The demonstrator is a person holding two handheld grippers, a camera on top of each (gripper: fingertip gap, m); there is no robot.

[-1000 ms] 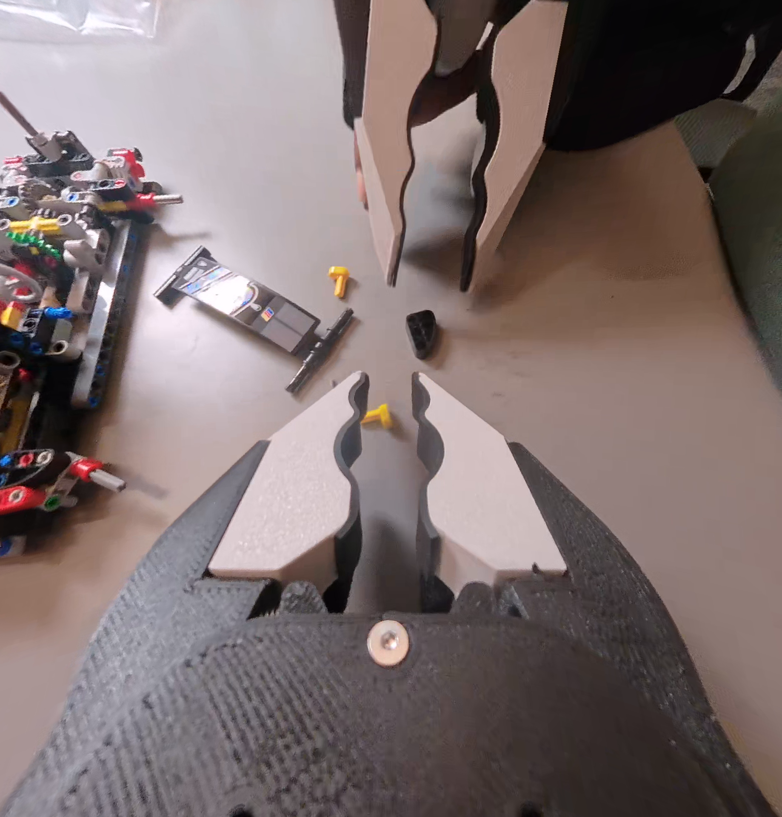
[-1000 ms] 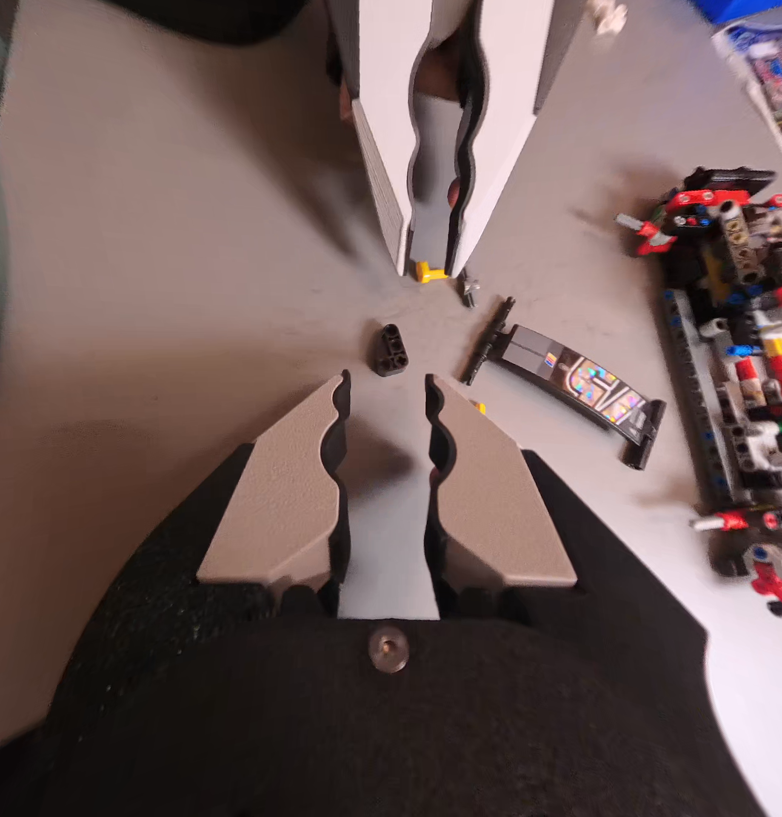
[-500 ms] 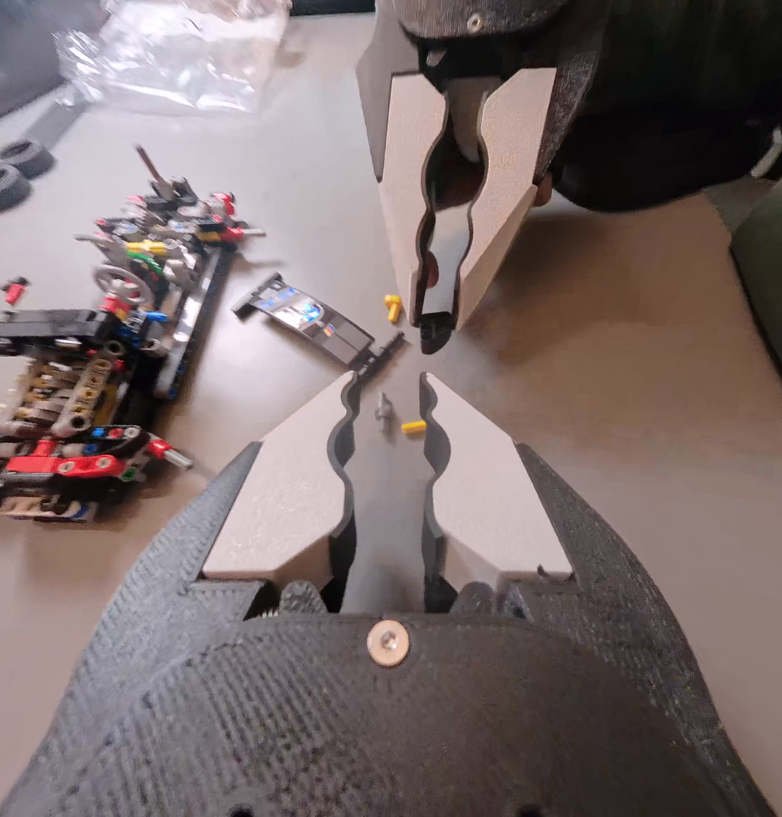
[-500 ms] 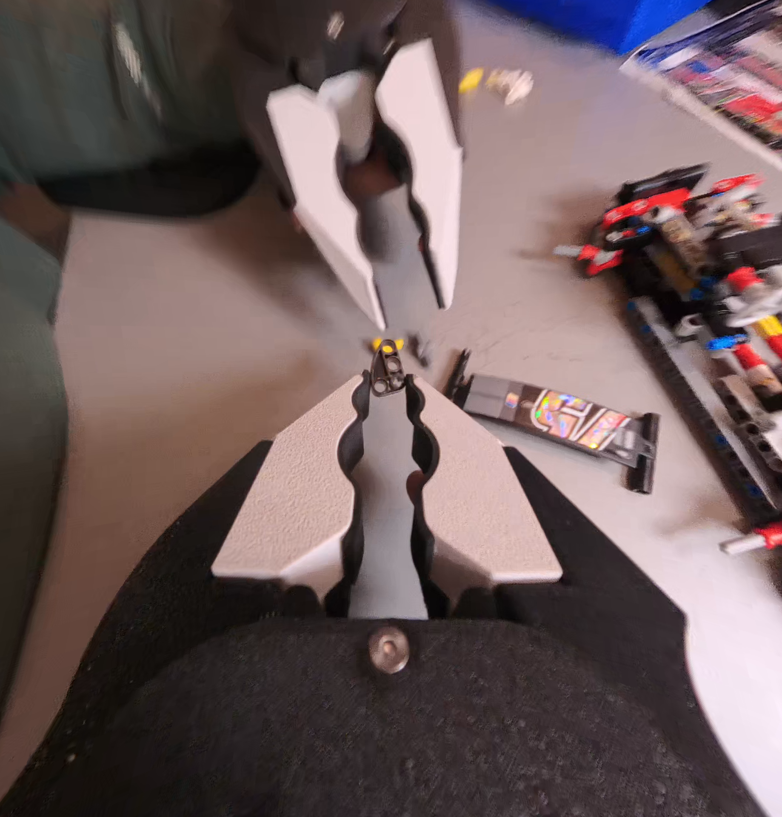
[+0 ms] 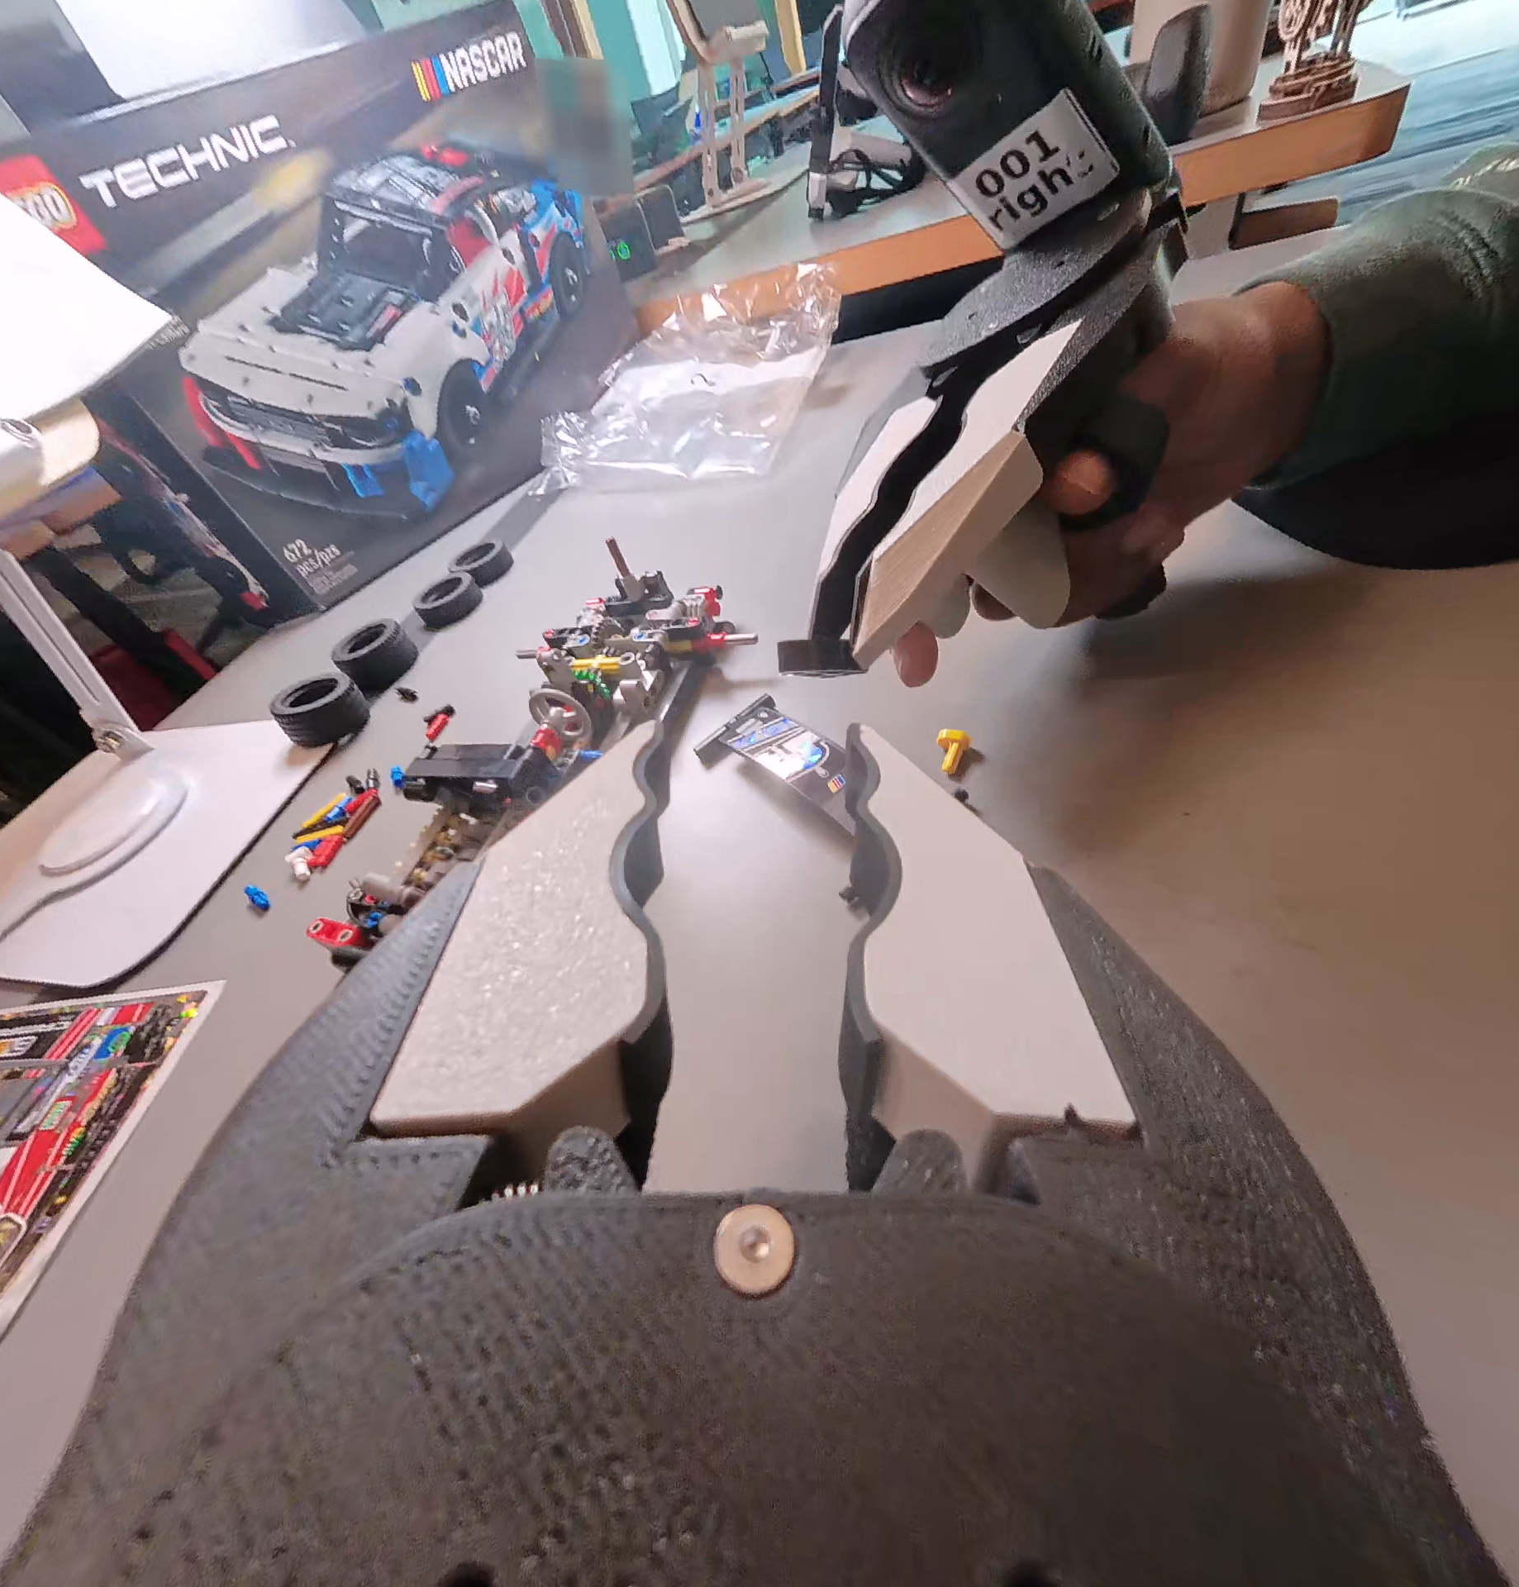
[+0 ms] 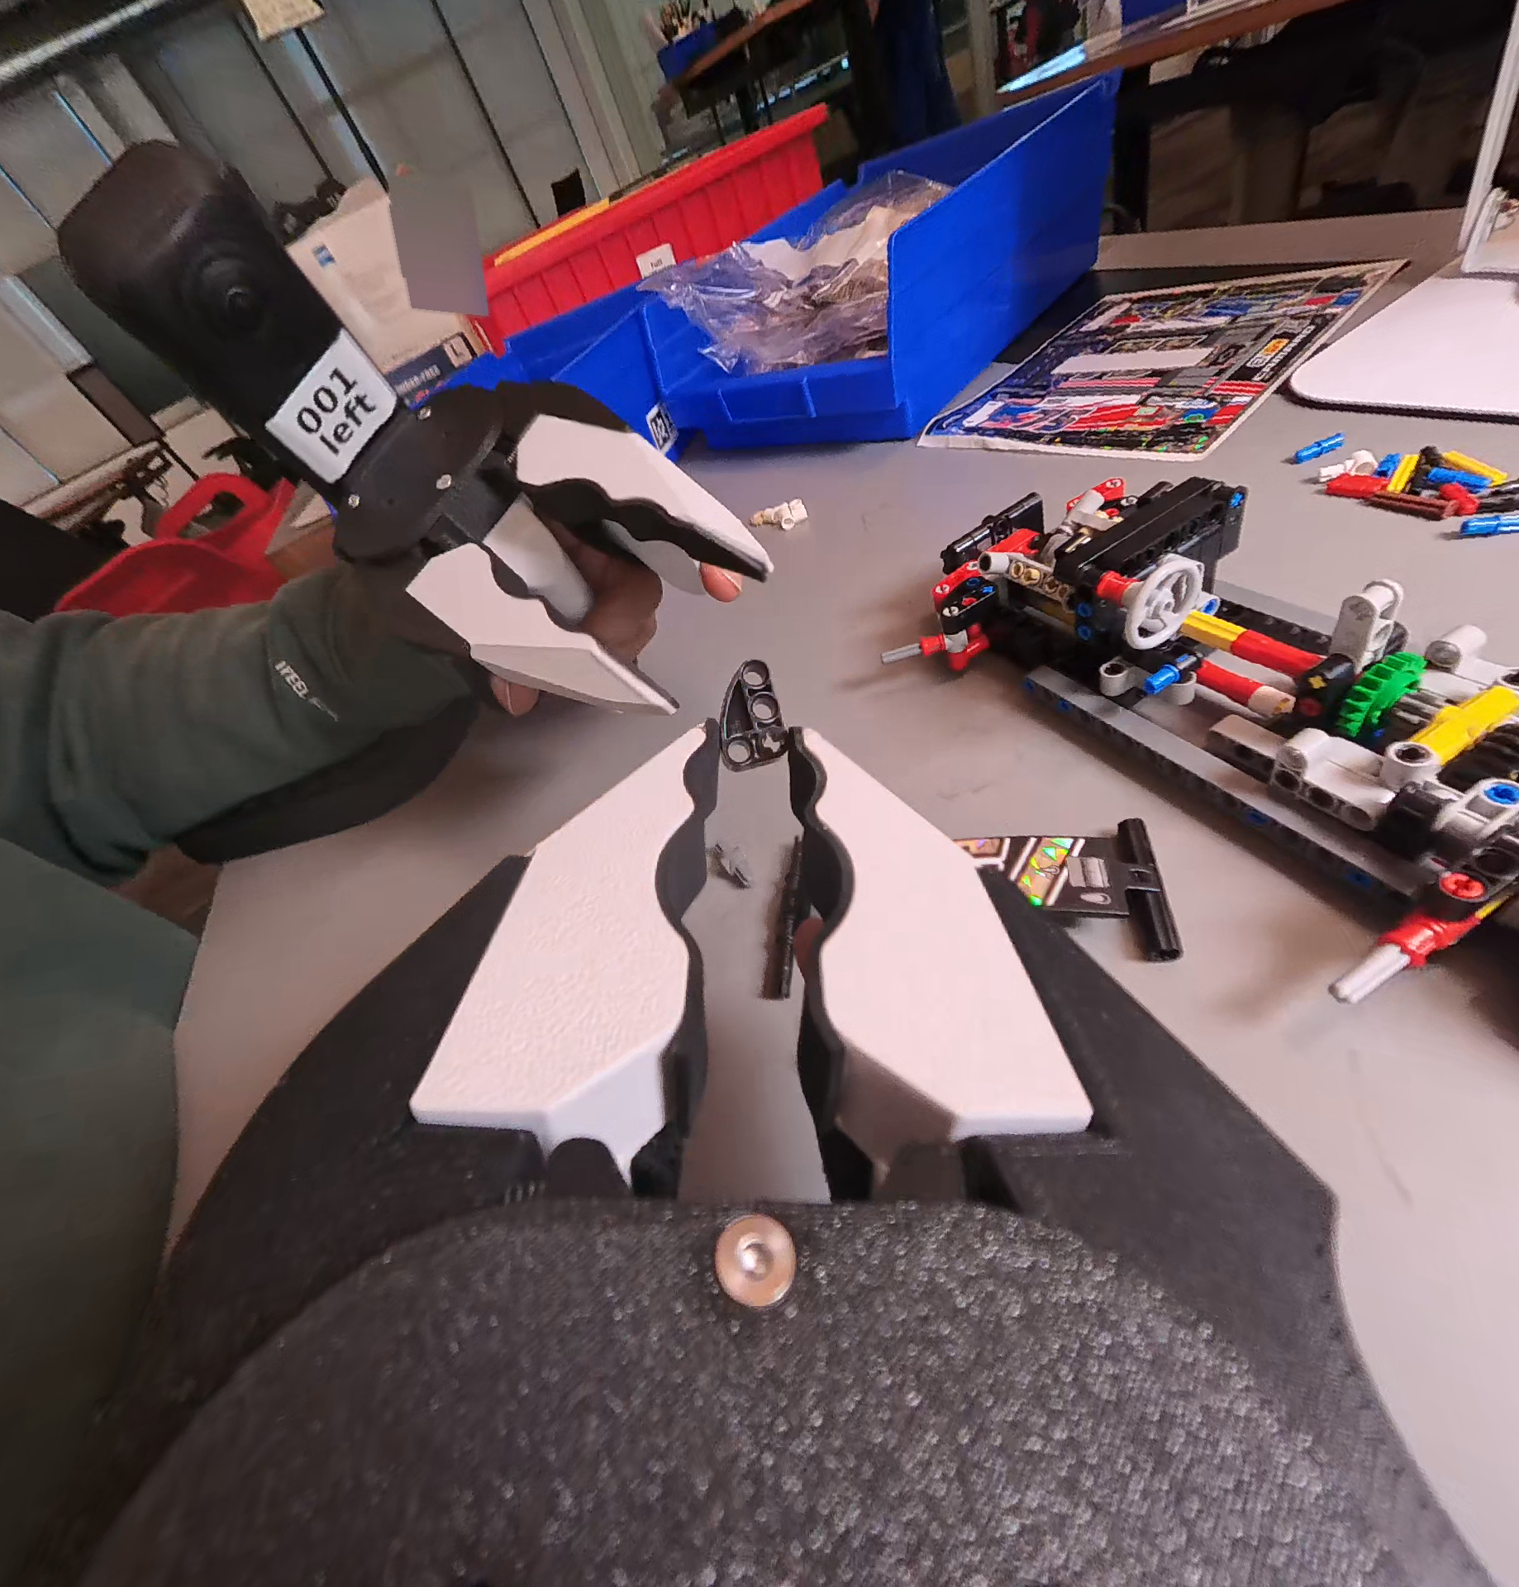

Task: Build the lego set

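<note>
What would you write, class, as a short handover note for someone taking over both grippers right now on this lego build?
Right gripper: shut on the black triangular piece, held above the table.
Left gripper: open, empty, hovering over the table.
On the table: the partly built chassis, the stickered black panel, a yellow pin, a small grey pin and a black axle; four tyres and a pile of loose pins lie beside the chassis.
Done: chassis frame with gears assembled; triangular piece picked up.
Left: fit the held piece, likely with the pins and panel; wheels still off.
</note>
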